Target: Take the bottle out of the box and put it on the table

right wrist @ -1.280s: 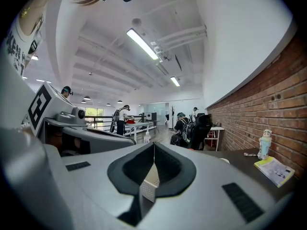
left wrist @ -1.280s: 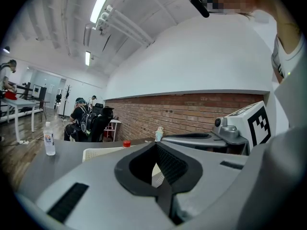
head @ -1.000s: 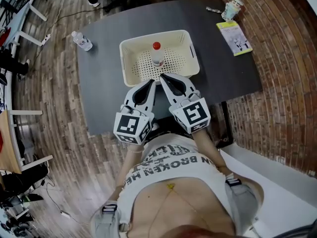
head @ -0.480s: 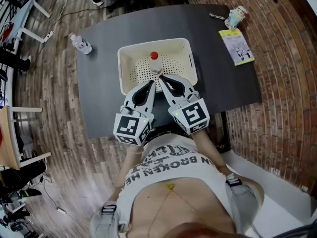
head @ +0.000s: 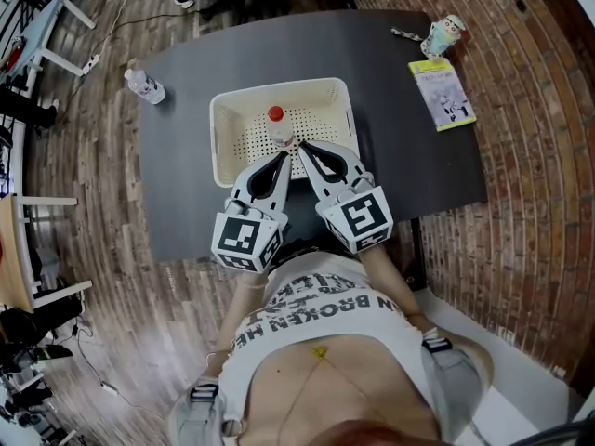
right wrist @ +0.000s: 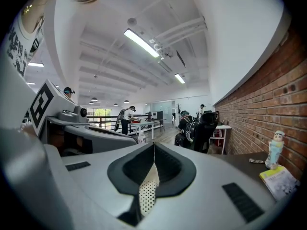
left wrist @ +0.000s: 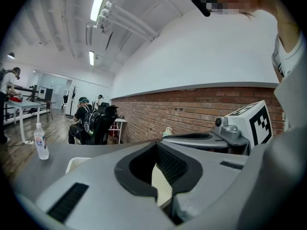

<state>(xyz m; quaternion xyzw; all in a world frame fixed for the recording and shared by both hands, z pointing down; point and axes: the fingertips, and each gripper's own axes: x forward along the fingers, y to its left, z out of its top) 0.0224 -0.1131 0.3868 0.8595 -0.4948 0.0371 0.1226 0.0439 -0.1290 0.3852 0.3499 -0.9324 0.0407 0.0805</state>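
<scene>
Open-plan lab or workshop loft

A long brick wall (left wrist: 192,113), plank floor (head: 93,203), a white ceiling with strip lights (right wrist: 141,43) and exposed pipes (left wrist: 129,25), a white work table (left wrist: 21,105), and people (left wrist: 86,121) seated on office chairs further back.

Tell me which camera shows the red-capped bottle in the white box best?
The head view: the red-capped bottle stands upright in the white box, seen whole from above. Both gripper views show only slivers of the box's perforated plastic past their closed jaws, not this bottle.
</scene>
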